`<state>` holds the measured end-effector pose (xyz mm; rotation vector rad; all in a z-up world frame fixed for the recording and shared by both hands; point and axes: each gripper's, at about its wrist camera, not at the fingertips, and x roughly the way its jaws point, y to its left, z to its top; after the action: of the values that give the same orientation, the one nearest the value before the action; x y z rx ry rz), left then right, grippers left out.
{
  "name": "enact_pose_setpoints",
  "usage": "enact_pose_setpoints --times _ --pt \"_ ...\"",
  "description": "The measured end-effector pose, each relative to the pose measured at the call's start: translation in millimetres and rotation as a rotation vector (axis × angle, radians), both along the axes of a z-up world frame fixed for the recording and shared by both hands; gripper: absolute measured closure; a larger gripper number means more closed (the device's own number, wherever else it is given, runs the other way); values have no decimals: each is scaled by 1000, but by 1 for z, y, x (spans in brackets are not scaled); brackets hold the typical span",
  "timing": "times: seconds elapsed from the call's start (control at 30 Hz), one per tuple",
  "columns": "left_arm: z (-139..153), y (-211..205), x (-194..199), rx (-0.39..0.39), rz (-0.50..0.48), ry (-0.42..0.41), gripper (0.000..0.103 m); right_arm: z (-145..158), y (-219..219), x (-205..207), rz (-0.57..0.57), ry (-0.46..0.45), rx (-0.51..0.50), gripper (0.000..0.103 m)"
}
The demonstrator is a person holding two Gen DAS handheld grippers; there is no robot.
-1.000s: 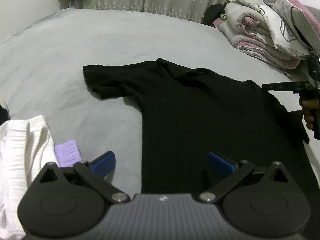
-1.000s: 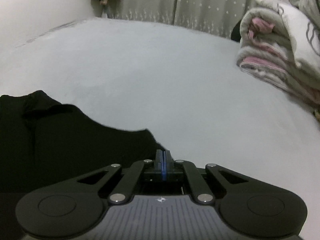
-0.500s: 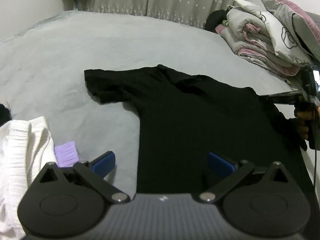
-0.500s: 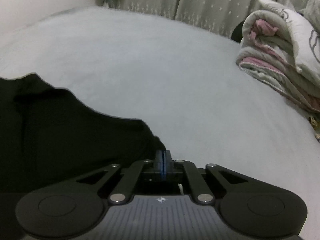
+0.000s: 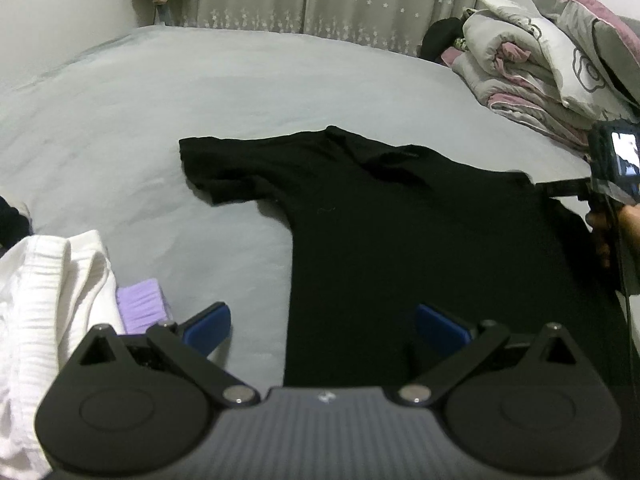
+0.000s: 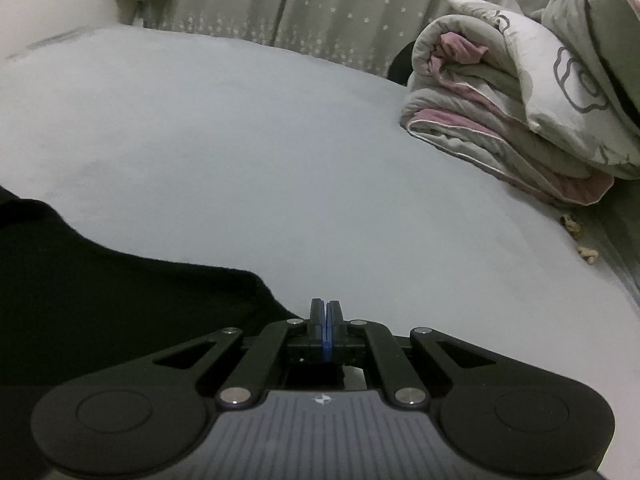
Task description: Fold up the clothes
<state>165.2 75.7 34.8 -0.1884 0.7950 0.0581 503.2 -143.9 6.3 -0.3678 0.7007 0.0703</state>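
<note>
Item: black T-shirt (image 5: 400, 232) flat on grey bed (image 5: 160, 112) | Handling: we judge it light, limp, drapes; grip sleeve or hem edges | left gripper (image 5: 322, 326) fingers wide, empty | right gripper (image 6: 325, 316) fingers closed at sleeve edge; hold unclear

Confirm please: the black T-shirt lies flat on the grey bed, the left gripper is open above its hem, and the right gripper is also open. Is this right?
Not quite. The right gripper is shut, its blue pads pressed together, as the right wrist view shows. The rest holds: the black T-shirt lies flat on the grey bed, and the left gripper is open above its hem.
</note>
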Motion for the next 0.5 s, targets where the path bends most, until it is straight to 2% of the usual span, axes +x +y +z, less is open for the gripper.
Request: enact_pose_setpoints --times 0.1,0.2,0.33,0.5 --pt "0 0 -1 -1 -4 1 0 9 -7 -4 9 6 7 99" --pt "2 1 -1 -10 -6 2 0 33 -42 -24 -4 -29 114 74" --pt "4 1 -2 -23 -3 1 0 47 -112 -60 -72 -8 228 73" --pt "4 -3 -1 -23 -6 -4 0 38 -183 -83 -118 76 377 72"
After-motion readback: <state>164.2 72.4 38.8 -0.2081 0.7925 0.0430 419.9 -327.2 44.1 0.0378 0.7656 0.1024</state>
